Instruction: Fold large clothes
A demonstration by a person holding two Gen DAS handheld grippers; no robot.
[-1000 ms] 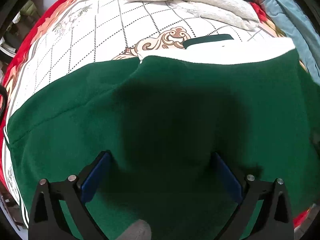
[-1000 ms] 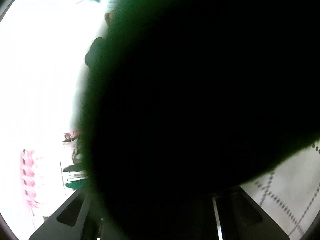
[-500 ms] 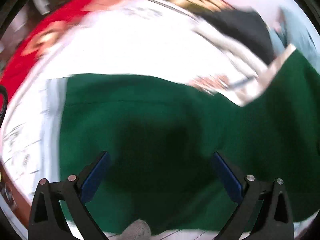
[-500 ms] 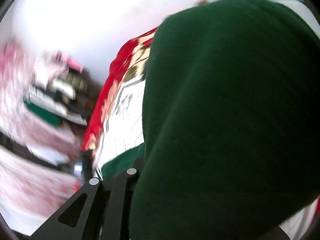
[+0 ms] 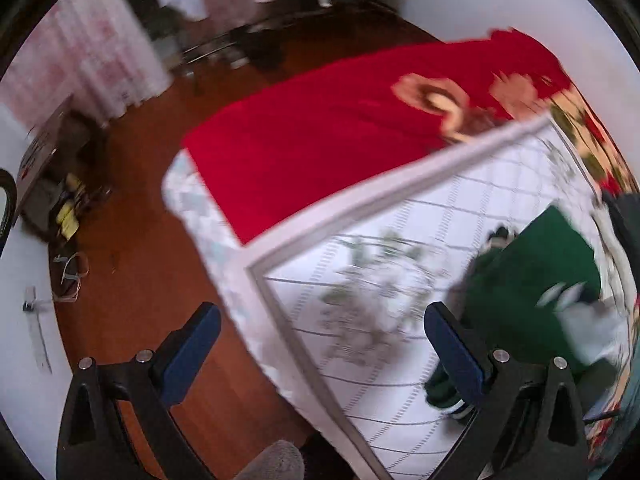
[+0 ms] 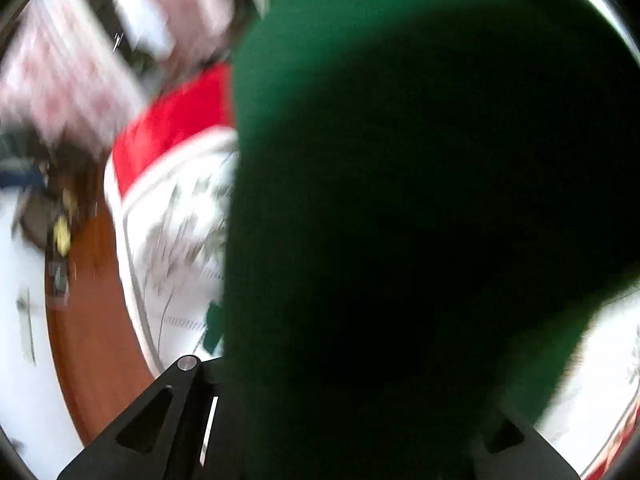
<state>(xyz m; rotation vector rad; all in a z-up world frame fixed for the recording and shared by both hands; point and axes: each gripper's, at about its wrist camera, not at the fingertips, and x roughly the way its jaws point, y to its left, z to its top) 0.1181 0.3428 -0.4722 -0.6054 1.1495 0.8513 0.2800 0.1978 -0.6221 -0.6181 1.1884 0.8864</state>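
Left wrist view: left gripper (image 5: 320,344) jaws spread wide, nothing between them. Blue pads (image 5: 192,354) hang over the bed corner and the wood floor (image 5: 132,272). A second ago this camera was filled with the green garment spread flat under the jaws; now the green garment (image 5: 528,280) is a bunched heap at the right edge of the frame, lying on the white checked bedspread (image 5: 400,248), partly behind the right-hand finger. The red blanket (image 5: 340,128), earlier a thin strip at the upper left, now fills the upper centre. Cluttered floor and a pink curtain (image 5: 80,48) now show at upper left. Frame is motion-blurred. A grey-gloved fingertip (image 5: 276,462) sits at the bottom edge, same as before.

Right wrist view: the green garment (image 6: 400,220) covers most of the lens, draped right over the right gripper (image 6: 352,420), dark in the middle. Jaws have just been opening, with the cloth between them; pads are hidden, so can't tell whether they still pinch it. Only the black finger frames (image 6: 168,412) show at the bottom left and bottom right. Compared with a second ago, more surroundings show at left: the bed corner with red blanket (image 6: 168,128) and white bedspread (image 6: 176,240), the floor (image 6: 92,320) lower left, the pink curtain (image 6: 60,72) upper left. Bedspread also shows at lower right. Heavy blur.
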